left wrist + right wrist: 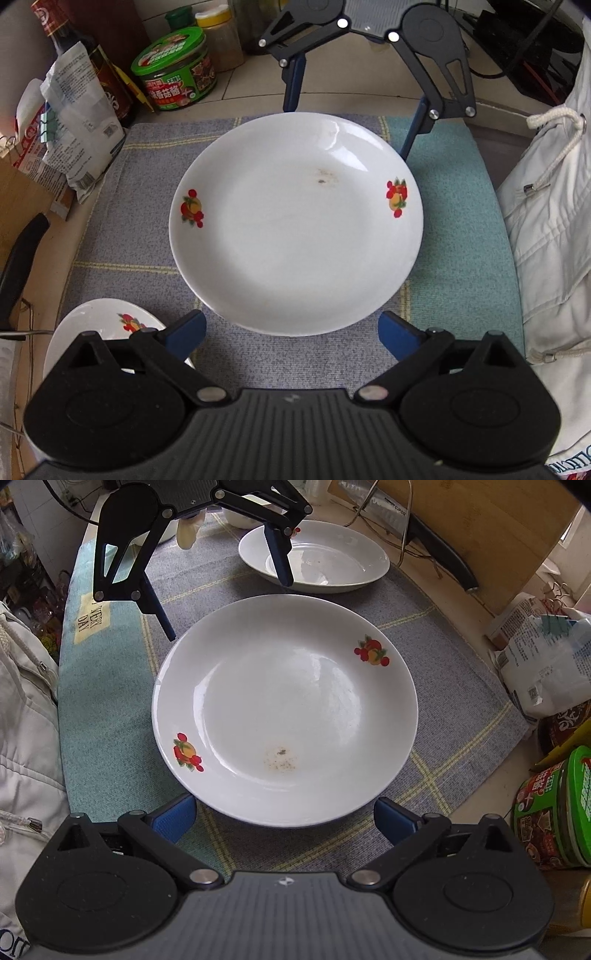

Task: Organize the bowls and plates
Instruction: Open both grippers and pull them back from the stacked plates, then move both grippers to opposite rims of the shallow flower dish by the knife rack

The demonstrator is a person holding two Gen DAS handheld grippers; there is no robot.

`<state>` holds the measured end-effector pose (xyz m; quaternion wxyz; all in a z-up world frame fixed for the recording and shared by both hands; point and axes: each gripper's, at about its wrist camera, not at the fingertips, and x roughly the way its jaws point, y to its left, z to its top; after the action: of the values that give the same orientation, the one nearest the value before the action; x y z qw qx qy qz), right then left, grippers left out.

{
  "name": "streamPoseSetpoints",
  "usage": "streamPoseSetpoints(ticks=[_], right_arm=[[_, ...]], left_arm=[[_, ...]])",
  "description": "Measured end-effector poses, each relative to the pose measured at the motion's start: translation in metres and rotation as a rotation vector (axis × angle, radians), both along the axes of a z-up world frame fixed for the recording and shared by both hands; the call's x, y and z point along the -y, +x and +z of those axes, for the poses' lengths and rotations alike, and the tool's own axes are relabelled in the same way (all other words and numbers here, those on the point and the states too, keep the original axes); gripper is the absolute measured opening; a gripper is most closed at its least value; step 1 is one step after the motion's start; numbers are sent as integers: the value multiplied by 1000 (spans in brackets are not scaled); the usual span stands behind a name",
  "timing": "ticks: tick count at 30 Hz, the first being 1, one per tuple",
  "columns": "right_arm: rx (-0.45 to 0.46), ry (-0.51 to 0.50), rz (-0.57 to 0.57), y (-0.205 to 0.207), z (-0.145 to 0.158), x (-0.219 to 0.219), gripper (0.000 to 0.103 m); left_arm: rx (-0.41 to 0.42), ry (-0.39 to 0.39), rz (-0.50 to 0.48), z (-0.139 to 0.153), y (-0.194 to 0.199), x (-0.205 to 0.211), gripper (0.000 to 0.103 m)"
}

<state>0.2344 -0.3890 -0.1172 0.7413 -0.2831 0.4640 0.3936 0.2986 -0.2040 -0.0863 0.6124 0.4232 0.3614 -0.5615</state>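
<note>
Kitchen counter, tiled, covered by a grey-and-teal checked mat (147, 229).

1. Plate. A white plate (295, 229) with fruit decals lies flat at the centre of the mat. A brown speck marks its well. In the left wrist view the decals sit at 3 and 9 o'clock on the rim; in the right wrist view, at 1 and 8 o'clock.

2. Second plate. A matching plate (325, 557) rests on the same mat, apart from the first. It appears at 12 o'clock in the right wrist view and at 7 o'clock in the left wrist view, partly behind the left unit.

3. Left gripper (291, 332). Jaws are spread wide. The blue fingertips (188, 328) flank the near rim of the central plate; contact cannot be confirmed. Nothing is held.

4. Right gripper (284, 814). Jaws are spread wide, fingertips to either side of the opposite rim. Nothing is held. The two units face each other across the plate.

5. Surroundings, left wrist view. A green can (175, 70) stands at 11 o'clock, off the mat. A dark bottle (92, 62) and a crumpled bag (77, 122) are at 10 o'clock. A black knife handle (20, 258) lies at 9 o'clock. White fabric with a cord (546, 206) fills 3 o'clock.
</note>
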Motion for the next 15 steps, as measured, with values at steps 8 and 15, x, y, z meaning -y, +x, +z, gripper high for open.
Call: streamPoseSetpoints(ticks=[8, 15], right_arm=[[65, 37, -69, -5, 18, 3, 103], [159, 95, -169, -6, 28, -15, 103]], left_arm=[[26, -97, 227, 12, -2, -24, 99], [115, -160, 509, 20, -15, -40, 99]])
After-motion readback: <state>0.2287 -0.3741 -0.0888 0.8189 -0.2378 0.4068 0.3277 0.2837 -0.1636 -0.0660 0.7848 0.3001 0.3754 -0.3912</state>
